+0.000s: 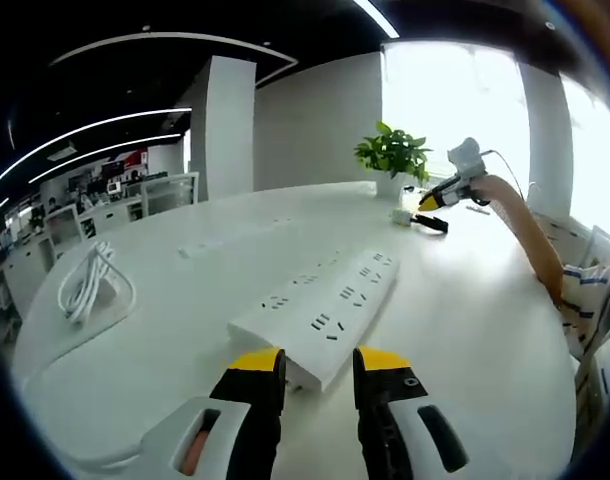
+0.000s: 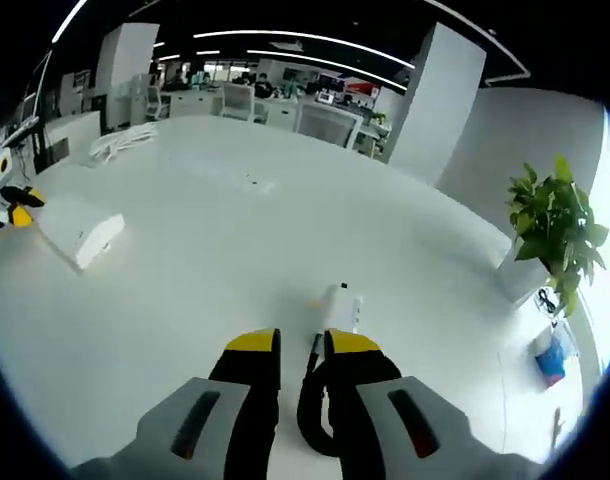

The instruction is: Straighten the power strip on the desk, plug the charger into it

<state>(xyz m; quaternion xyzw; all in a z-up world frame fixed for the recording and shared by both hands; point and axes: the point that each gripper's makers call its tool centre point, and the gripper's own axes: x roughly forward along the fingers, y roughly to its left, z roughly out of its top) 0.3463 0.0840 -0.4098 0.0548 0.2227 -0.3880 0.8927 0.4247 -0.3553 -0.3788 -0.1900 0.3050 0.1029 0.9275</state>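
- The white power strip (image 1: 320,310) lies flat on the white worktop (image 1: 465,330), angled, its near end just ahead of the left gripper (image 1: 319,362), whose jaws stand slightly apart, holding nothing.
- The white charger (image 2: 339,305) sits by the plant (image 2: 555,225); its black cable's run is partly hidden.
- The right gripper (image 2: 302,345) hovers behind the charger, jaws parted narrowly, seemingly around the cable.
- A coiled white cable (image 1: 90,280) lies well apart.

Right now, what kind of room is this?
It looks like an open office. A big white desk holds a power strip and a potted plant. In the right gripper view, more desks and chairs stand under long ceiling lights.
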